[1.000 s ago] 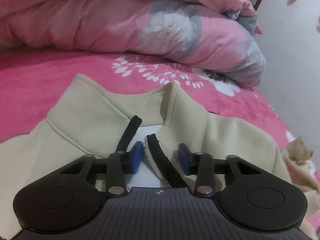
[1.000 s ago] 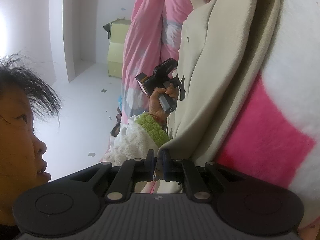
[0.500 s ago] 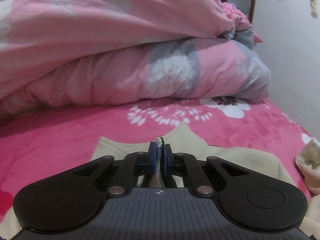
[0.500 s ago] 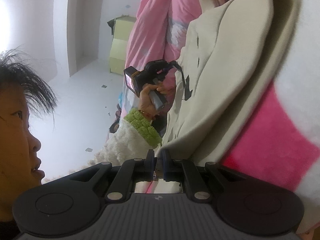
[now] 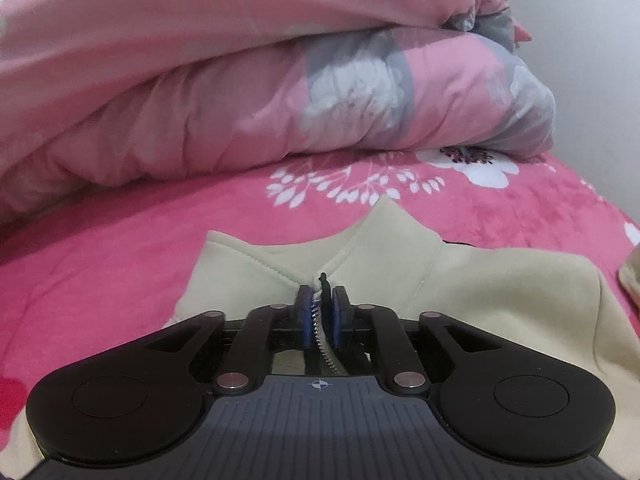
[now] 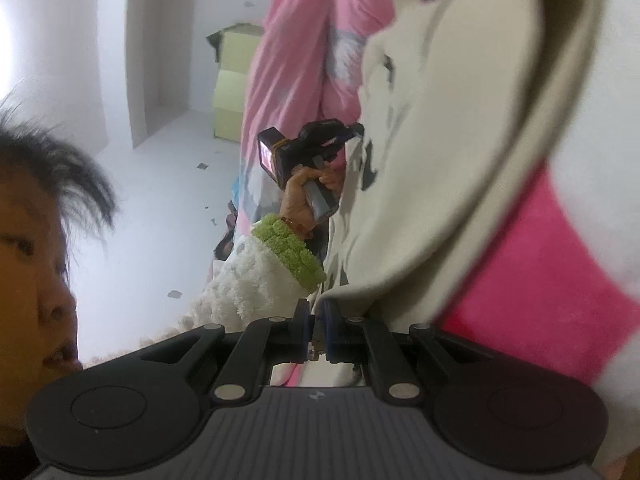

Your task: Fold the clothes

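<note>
A beige zip-front jacket [image 5: 460, 280] is spread on a bright pink floral bedsheet [image 5: 120, 248], with its collar toward 12 o'clock in the left wrist view. The left gripper [image 5: 320, 316] is closed narrowly on the zip edge [image 5: 322, 320] just below the collar, the blue pads pressing the zipper teeth and black tape between them. The right gripper [image 6: 316, 328] is likewise drawn nearly together on a thin edge of the same jacket [image 6: 440, 160]; which edge it is cannot be told with certainty, though the hem end seems likely, since the other gripper [image 6: 316, 148] is seen far up the garment at 12 o'clock.

No finished fold can be made out. The jacket is seen lying roughly open and lengthways, partly lifted or rumpled along one side in the right wrist view. It is judged that the garment is being stretched or straightened between the two grips, which would fit either the smoothing before a fold or the carrying of one end over; the pictures do not settle which.

A heaped pink floral quilt [image 5: 280, 80] fills the bed from 10 to 2 o'clock beyond the collar and limits the room there. A second pale cloth [image 5: 632, 280] lies at 3 o'clock at the bed's edge. A white fleece sleeve with a green cuff [image 6: 288, 248] and the person's head are seen close to the right gripper.
</note>
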Tool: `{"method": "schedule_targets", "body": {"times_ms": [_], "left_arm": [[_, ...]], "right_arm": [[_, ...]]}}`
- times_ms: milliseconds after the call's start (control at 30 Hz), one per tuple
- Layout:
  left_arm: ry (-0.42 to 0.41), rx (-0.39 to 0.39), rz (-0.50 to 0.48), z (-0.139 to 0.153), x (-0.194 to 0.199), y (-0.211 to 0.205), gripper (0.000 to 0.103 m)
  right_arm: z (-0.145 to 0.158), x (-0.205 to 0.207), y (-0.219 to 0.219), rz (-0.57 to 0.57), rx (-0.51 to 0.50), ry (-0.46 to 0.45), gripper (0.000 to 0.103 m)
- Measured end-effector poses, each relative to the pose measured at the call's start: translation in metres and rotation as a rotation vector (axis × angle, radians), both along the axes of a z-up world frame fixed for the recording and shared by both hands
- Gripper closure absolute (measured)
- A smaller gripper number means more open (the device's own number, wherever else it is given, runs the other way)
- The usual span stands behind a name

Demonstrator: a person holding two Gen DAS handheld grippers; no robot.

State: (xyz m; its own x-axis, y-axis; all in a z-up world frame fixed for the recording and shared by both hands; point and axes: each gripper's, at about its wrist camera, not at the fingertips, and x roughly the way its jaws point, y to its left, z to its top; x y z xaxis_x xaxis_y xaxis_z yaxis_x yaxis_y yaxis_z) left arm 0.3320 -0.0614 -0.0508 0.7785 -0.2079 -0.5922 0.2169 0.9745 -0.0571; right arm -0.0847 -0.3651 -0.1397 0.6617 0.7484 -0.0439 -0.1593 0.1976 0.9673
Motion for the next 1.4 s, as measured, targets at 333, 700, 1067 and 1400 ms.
{"method": "schedule_targets", "body": {"times_ms": [333, 700, 1067, 1400], "left_arm": [[-0.071, 0.061, -0.12, 0.045, -0.092, 0.015, 0.073], [-0.146, 0.401, -0.768, 0.002, -0.331, -0.093, 0.068], [-0.369, 0.511, -0.756, -0.03, -0.37, -0.088, 0.064], [-0.257, 0.268, -0.748, -0.014, -0.334, -0.091, 0.04]], "right_arm": [[0.006, -0.017, 0.0, 0.005, -0.115, 0.054, 0.093], [0.101, -0.063, -0.006, -0.235, -0.752, -0.191, 0.093], [0.079, -0.014, 0.034, -0.21, -1.302, -0.164, 0.095], [0.146, 0.06, -0.039, -0.38, -0.859, 0.01, 0.056]]}}
